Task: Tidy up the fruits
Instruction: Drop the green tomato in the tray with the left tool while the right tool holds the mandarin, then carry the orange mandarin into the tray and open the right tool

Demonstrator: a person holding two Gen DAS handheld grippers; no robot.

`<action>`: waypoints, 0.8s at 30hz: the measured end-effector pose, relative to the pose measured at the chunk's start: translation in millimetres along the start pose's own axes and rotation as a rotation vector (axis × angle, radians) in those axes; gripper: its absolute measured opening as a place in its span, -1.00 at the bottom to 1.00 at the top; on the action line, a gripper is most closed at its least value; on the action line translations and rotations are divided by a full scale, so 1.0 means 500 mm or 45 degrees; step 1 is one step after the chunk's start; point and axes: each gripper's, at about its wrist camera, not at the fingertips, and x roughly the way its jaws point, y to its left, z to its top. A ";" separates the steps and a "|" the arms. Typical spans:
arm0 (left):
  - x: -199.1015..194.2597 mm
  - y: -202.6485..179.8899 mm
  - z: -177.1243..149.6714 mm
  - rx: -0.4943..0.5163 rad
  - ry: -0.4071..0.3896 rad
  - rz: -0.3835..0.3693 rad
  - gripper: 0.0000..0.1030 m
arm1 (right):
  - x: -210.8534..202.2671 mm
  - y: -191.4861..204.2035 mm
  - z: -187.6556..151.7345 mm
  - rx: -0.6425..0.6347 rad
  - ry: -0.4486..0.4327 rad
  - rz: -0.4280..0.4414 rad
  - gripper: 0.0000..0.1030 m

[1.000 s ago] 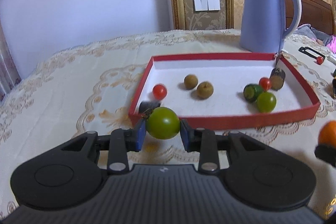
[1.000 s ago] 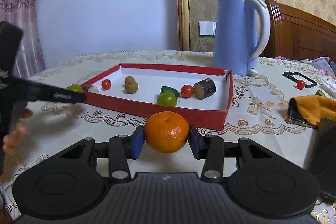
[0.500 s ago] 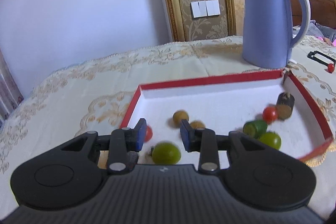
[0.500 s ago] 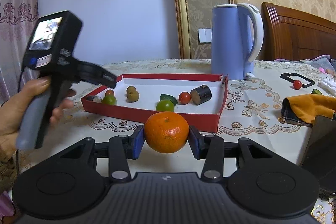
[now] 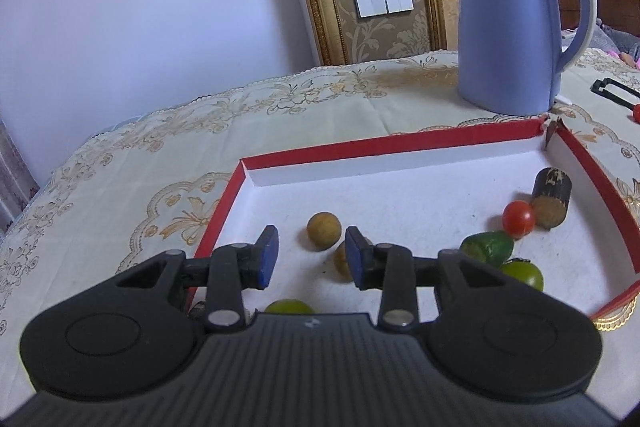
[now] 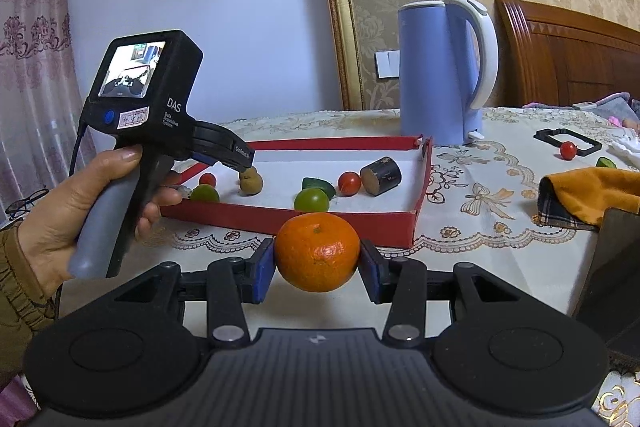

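**Green one down, orange waiting its turn**

The left gripper (image 5: 311, 255) is hovering over the near-left corner of the red tray (image 5: 400, 143), its jaws having just been opening and now standing apart with nothing between them; the green tomato (image 5: 289, 306) is lying on the tray floor just below and behind the pads, half hidden by the gripper body; the right gripper (image 6: 317, 263) is clamping the orange (image 6: 317, 251) firmly between its blue pads, hanging in front of the tray's near wall and outside it.

Risks, as I judge them: the green tomato is round and could roll if a finger clips it on the way out; two brown longans (image 5: 324, 230) are sitting just beyond the left pads, so a forward push would scatter them; the orange has to clear the near wall, and coming in low would knock the tray.

Room: the tray's middle and far strip are lying bare, while a second green tomato (image 6: 311, 199), a cucumber piece (image 6: 319, 185), a red tomato (image 6: 349, 182) and a dark cylinder (image 6: 380, 176) are crowding the right side; the kettle (image 6: 446, 71) is standing close behind the far corner.
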 end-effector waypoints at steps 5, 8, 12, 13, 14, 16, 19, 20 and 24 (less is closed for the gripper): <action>-0.041 0.055 -0.020 -0.080 -0.021 0.024 0.42 | 0.002 0.007 -0.001 -0.007 0.002 -0.002 -0.15; -0.076 0.096 -0.051 -0.143 -0.048 0.048 0.67 | 0.008 0.012 0.000 -0.011 0.009 -0.010 -0.15; -0.110 0.133 -0.095 -0.183 -0.045 0.039 0.71 | 0.018 0.025 0.004 -0.026 0.015 -0.005 -0.15; -0.117 0.140 -0.105 -0.194 -0.044 0.031 0.72 | 0.020 0.030 0.005 -0.035 0.014 -0.006 -0.15; -0.122 0.146 -0.115 -0.203 -0.042 0.028 0.72 | 0.021 0.036 0.007 -0.046 0.012 -0.007 -0.15; -0.134 0.158 -0.135 -0.228 -0.046 0.037 0.80 | 0.021 0.047 0.011 -0.059 0.005 -0.003 -0.15; -0.147 0.165 -0.163 -0.234 -0.053 0.052 0.90 | 0.023 0.061 0.020 -0.080 -0.004 -0.007 -0.15; -0.149 0.166 -0.170 -0.231 -0.052 0.052 0.89 | 0.025 0.064 0.024 -0.088 -0.005 -0.006 -0.15; -0.143 0.167 -0.186 -0.244 -0.023 0.030 0.90 | 0.039 0.075 0.044 -0.115 -0.014 -0.020 -0.15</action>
